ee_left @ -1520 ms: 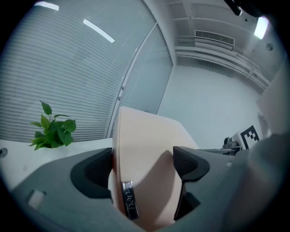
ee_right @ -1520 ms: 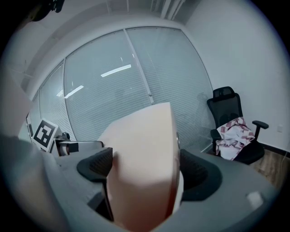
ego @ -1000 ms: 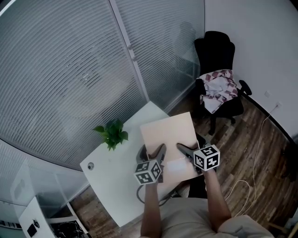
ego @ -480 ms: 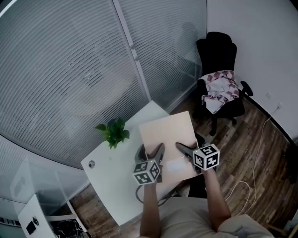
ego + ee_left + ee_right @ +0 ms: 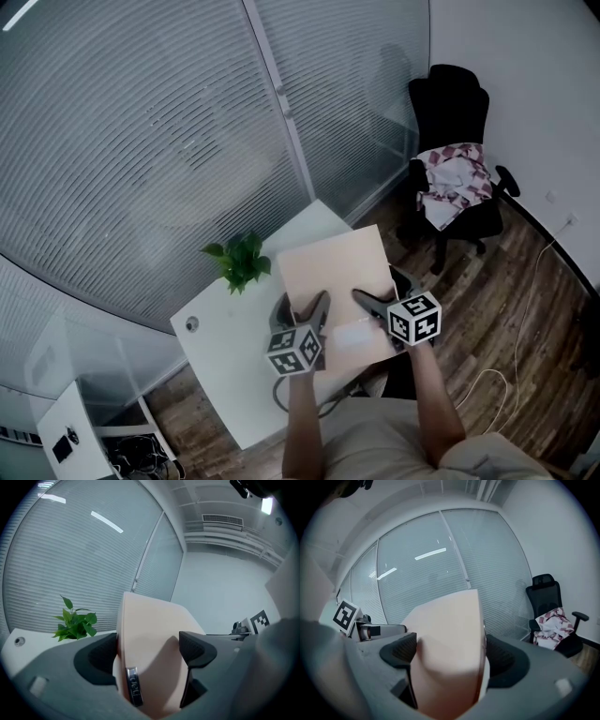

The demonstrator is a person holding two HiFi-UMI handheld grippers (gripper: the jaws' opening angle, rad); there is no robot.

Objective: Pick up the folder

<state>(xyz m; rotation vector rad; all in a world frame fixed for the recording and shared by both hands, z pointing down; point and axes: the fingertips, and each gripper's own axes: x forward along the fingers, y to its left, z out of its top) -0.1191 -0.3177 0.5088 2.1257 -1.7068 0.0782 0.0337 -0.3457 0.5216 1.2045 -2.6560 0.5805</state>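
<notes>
A peach-coloured folder [image 5: 333, 277] is held up over the white table [image 5: 225, 342], tilted, with its far edge raised. My left gripper [image 5: 314, 309] is shut on its near left part, and my right gripper [image 5: 367, 302] is shut on its near right part. In the left gripper view the folder [image 5: 150, 630] fills the space between the dark pads [image 5: 101, 656], and a metal clip [image 5: 132, 691] shows low on it. The right gripper view shows the folder [image 5: 447, 639] wedged between that gripper's pads [image 5: 506, 660].
A small green potted plant [image 5: 242, 261] stands on the table's far left part. A black office chair [image 5: 457, 178] with patterned cloth on its seat stands at the right on the wooden floor. Glass walls with blinds [image 5: 141, 141] run behind the table.
Both grippers keep their hold on the folder and sit at nearly the same place in the view. The plant, table and chair have shifted slightly to the right in the picture.
</notes>
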